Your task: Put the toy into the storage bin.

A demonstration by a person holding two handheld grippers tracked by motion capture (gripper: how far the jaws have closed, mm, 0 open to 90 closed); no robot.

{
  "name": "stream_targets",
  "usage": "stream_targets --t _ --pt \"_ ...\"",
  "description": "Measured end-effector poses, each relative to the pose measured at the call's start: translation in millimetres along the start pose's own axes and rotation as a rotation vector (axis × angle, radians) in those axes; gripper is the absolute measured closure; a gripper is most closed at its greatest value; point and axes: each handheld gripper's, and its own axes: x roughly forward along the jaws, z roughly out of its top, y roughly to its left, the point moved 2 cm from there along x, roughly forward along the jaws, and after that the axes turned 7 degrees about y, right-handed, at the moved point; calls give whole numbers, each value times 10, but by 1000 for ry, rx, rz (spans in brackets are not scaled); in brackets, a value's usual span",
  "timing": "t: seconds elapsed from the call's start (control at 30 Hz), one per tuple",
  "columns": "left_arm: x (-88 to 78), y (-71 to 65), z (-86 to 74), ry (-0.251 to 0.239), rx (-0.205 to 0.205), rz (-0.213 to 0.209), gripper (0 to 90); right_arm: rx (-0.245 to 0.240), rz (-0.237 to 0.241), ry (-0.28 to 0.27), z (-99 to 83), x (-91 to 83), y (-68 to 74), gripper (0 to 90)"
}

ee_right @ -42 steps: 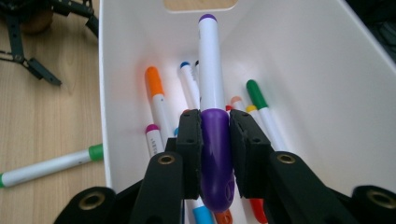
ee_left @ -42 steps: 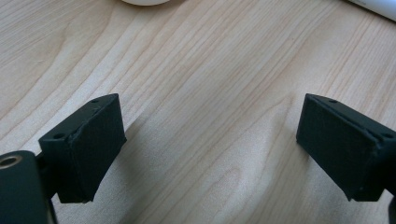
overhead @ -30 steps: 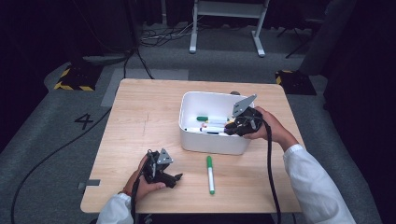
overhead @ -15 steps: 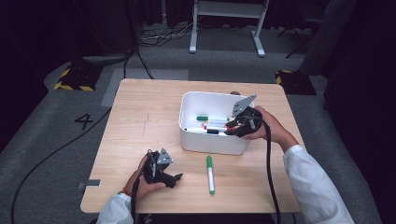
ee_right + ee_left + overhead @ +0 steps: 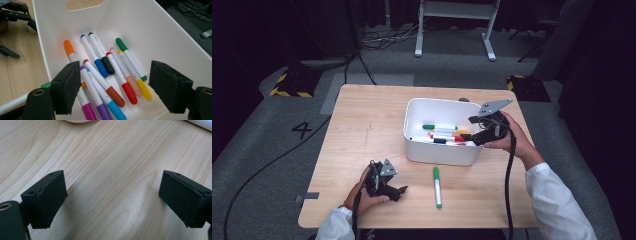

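Landmark: a white rectangular plastic bin [image 5: 439, 150] is seen on the light wooden tabletop [image 5: 362, 130], toward its far right part; all places below are given relative to this bin.

Right tool: the right tool [image 5: 473, 132] is held over the bin's right end, just above the rim, in the person's right hand [image 5: 512, 140]. In the right gripper view the right tool [image 5: 113, 86] is seen with its black jaws spread wide; they have just been opening, and nothing is gripped between them.

Markers in the bin: a loose pile of white-barrelled felt markers [image 5: 110, 72] is seen on the bin's floor, below the open jaws and untouched by the pads. Caps in orange, blue, black, green, red, yellow, peach, brown, purple and magenta can be made out.

Marker outside: a white marker with a green cap [image 5: 437, 186] lies flat on the tabletop just in front of the bin's near wall, apart from both tools.

Left tool: the left tool [image 5: 398, 192] is held low over the tabletop, in front of and left of the bin, well apart from it. In the left gripper view the left tool [image 5: 112, 200] is seen with its jaws parted over bare wood, with nothing held.
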Motion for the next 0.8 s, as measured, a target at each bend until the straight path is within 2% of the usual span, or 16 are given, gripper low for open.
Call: stream_targets --t 0.2,0.37,0.5,0.67,0.8 --pt "0 0 0 0 0 0 80 29 -51 -76 -98 -252 118 254" --pt "0 0 0 0 0 0 80 13 -80 -131 -215 -438 289 253" --pt "0 0 0 0 0 1 80 10 -80 -161 -324 -554 433 253" --pt "0 0 0 -1 0 1 80 9 -63 -165 -481 -572 603 253" --pt "1 -1 0 -1 0 0 80 4 -52 -166 -607 -506 758 253"
